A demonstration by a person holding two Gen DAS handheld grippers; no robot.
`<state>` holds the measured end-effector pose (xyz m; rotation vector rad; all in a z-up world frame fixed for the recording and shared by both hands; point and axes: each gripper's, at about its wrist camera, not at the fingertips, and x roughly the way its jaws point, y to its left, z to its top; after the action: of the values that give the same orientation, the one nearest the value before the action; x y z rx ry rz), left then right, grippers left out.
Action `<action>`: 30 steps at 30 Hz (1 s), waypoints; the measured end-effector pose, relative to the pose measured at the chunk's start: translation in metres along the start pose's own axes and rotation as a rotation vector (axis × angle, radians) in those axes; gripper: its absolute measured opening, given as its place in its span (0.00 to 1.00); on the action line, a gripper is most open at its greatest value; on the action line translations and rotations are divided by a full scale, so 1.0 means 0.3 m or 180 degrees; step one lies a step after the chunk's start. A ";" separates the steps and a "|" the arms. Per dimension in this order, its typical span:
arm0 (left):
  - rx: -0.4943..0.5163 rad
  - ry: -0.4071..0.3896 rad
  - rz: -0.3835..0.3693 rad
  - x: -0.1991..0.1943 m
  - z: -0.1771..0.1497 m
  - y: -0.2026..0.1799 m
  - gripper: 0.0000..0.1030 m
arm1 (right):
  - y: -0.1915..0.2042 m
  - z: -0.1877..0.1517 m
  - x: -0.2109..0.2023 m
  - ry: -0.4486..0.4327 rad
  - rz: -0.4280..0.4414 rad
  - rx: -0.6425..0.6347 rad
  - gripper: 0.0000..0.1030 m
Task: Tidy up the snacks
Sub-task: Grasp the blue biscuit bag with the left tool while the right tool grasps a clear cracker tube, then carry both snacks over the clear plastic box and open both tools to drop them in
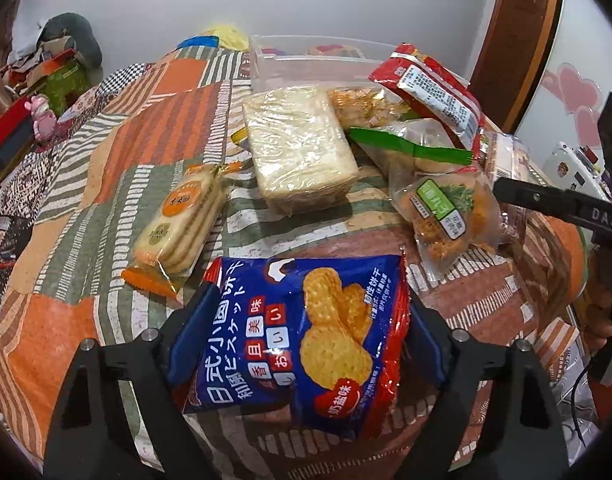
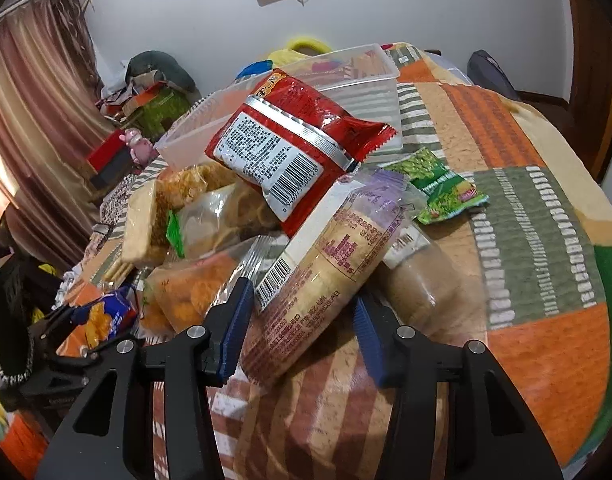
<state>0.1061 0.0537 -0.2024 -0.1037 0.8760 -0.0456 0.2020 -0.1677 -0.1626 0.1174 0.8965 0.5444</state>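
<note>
My left gripper (image 1: 306, 300) is shut on a blue bag of round biscuits (image 1: 306, 332); the bag's side edges bend up against both fingers. The right wrist view shows that gripper (image 2: 86, 320) at the far left with the blue bag (image 2: 106, 316) in it. My right gripper (image 2: 302, 296) has its blue pads against the sides of a long clear pack of pale crackers (image 2: 325, 264), which lies tilted on the snack pile. A red packet (image 2: 290, 140) rests on top of the pile. A clear plastic bin (image 2: 369, 92) stands behind it.
On the patchwork cloth lie a wrapped pale block (image 1: 302, 144), an orange-ended biscuit pack (image 1: 178, 220), a bag of orange fried snacks (image 1: 449, 212) and a green pea bag (image 2: 437, 188). Clutter, a curtain and boxes sit off the table's left edge.
</note>
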 end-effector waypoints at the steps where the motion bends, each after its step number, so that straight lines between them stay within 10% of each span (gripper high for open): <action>1: 0.0009 -0.0006 0.0000 -0.002 0.001 -0.002 0.81 | 0.001 -0.001 0.001 -0.0003 0.0028 -0.0002 0.40; 15: 0.0055 -0.0160 -0.0042 -0.074 0.058 -0.029 0.50 | 0.068 0.011 -0.073 -0.0261 -0.0037 -0.0286 0.22; 30: -0.0018 -0.0449 -0.0070 -0.182 0.164 -0.052 0.49 | 0.061 0.046 -0.150 -0.0485 -0.0125 -0.0327 0.21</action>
<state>0.1092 0.0463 -0.1277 -0.1205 0.7340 -0.0557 0.1828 -0.1728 -0.1162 0.0471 0.7197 0.5365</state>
